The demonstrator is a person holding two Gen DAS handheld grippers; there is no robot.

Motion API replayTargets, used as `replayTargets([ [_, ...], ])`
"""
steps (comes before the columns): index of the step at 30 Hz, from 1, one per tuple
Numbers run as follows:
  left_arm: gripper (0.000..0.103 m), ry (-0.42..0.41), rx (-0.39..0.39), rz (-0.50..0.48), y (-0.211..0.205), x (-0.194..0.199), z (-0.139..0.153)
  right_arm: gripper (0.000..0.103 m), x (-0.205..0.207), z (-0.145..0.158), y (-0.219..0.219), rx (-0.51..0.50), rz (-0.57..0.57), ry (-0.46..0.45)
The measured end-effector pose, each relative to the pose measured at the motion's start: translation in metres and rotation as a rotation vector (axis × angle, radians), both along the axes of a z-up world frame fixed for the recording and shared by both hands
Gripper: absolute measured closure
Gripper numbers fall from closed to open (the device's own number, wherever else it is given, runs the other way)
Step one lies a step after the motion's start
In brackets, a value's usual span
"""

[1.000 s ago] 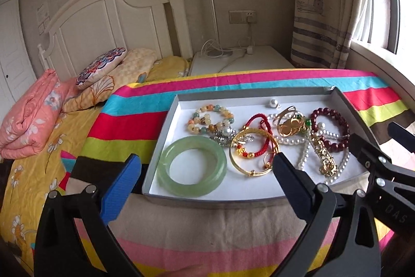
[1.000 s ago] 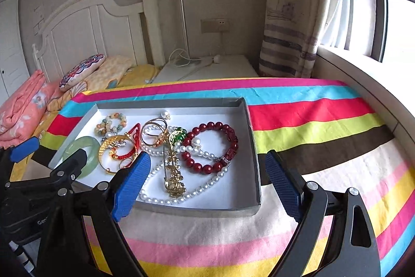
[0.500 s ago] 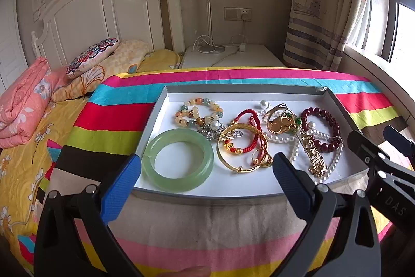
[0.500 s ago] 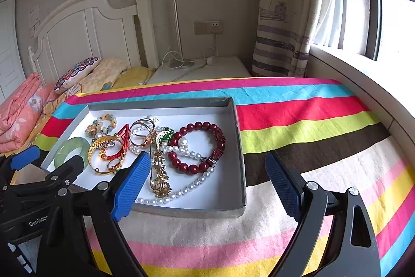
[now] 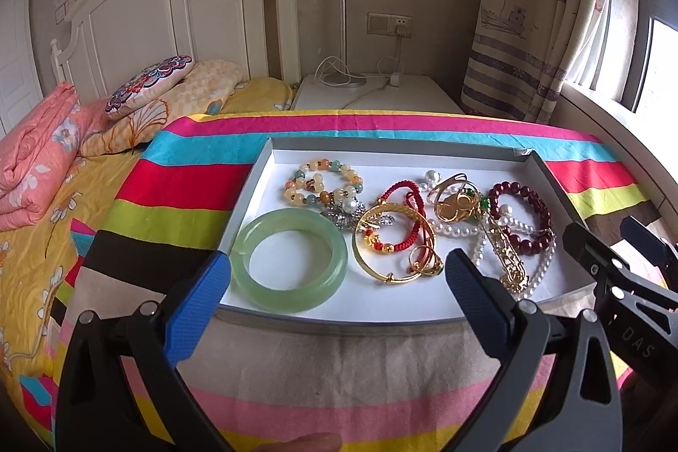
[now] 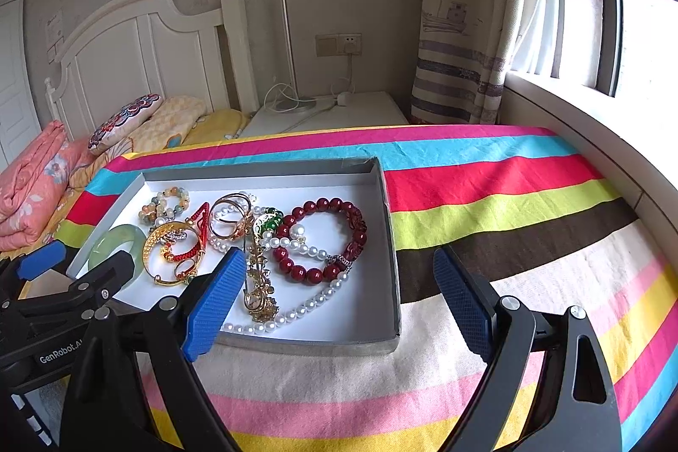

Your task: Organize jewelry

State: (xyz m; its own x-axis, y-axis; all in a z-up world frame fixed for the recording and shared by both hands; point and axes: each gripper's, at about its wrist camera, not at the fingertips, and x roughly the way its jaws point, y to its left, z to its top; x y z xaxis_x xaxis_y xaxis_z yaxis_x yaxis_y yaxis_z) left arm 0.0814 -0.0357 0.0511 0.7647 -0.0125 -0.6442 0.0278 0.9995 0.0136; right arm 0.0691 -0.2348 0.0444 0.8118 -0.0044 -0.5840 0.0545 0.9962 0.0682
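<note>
A shallow grey tray [image 5: 394, 147] [image 6: 392, 240] with a white floor lies on the striped cloth. In it are a jade bangle [image 5: 290, 259] [image 6: 111, 242], a pastel bead bracelet [image 5: 324, 184] [image 6: 165, 203], a gold bangle [image 5: 396, 240] [image 6: 169, 255] tangled with a red cord bracelet [image 5: 404, 217], a dark red bead bracelet [image 5: 525, 214] [image 6: 328, 240], a pearl string [image 6: 305, 308] and a gold chain piece [image 5: 506, 257] [image 6: 258, 282]. My left gripper [image 5: 337, 297] is open, hovering just before the tray's near edge. My right gripper [image 6: 334, 297] is open over the tray's near right corner.
The striped cloth [image 6: 508, 198] covers a raised surface beside a bed with pillows [image 5: 152, 87] and a folded pink quilt [image 5: 34, 155]. A white nightstand [image 5: 373, 92] with cables stands behind. A curtain [image 6: 466, 28] and window sill [image 6: 593, 138] are on the right.
Both views have drawn closer to the tray, and it now sits larger and lower in each frame. Both grippers stay open and the jewelry has not moved.
</note>
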Motion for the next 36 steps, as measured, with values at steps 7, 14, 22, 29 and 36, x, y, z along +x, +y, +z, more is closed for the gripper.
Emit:
replayTargets([
  [7,0.003,0.003,-0.019,0.006,0.0023,0.0004,-0.0005,0.017,-0.0002,-0.0006,0.0001,0.0,-0.001,0.003],
  [14,0.003,-0.001,-0.019,0.01,0.0031,0.0004,-0.0001,0.017,-0.0002,-0.0005,0.0001,0.001,0.0,0.003],
  [22,0.003,-0.003,-0.017,0.01,0.0037,0.0005,-0.0001,0.017,0.0001,-0.0003,-0.0001,0.001,0.0,0.003],
  [29,0.003,-0.001,-0.015,0.01,0.0032,0.0005,-0.0001,0.017,-0.0002,-0.0003,-0.0004,0.002,-0.001,0.003],
  [36,0.003,-0.002,-0.015,0.01,0.0031,0.0006,0.0,0.017,-0.001,-0.0015,-0.0001,0.004,0.0,0.007],
])
